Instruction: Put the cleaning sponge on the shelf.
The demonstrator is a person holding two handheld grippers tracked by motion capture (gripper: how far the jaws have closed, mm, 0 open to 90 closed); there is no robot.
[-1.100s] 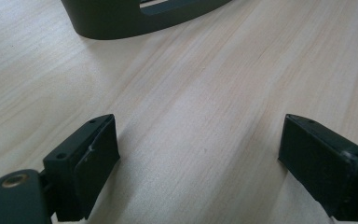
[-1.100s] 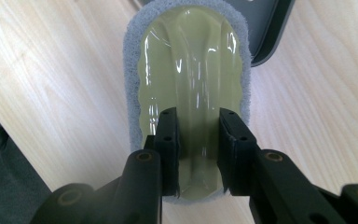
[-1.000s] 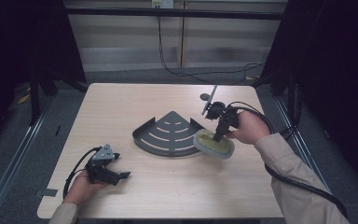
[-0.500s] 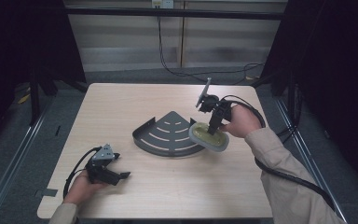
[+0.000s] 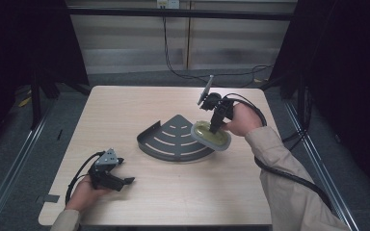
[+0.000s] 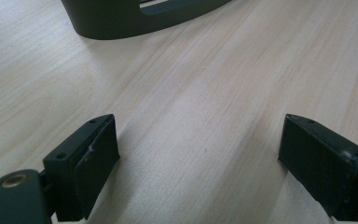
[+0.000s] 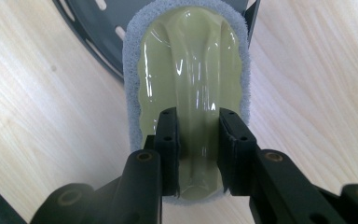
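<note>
A scrubber (image 5: pixel 211 134) with a pale green plastic handle and a grey-blue sponge base (image 7: pixel 189 70) hangs over the right corner of a dark fan-shaped slotted shelf (image 5: pixel 173 139). My right gripper (image 5: pixel 217 126) is shut on the raised ridge of its handle, both black pads (image 7: pixel 167 140) pressing on the ridge in the right gripper view. My left gripper (image 5: pixel 125 182) rests on the table at the front left, held by a hand, jaws spread wide with only bare wood between them (image 6: pixel 198 154). The shelf's curved wall (image 6: pixel 121 21) lies ahead of it.
The light wooden table (image 5: pixel 125 110) has rounded corners and dark floor around it. Black cables trail from both grippers; the right one loops off the table's right side. A metal frame and wall panels stand behind the table.
My right gripper has carried the scrubber leftward and slightly up, from the table beside the shelf to over the shelf's right corner. The left gripper has stayed put.
</note>
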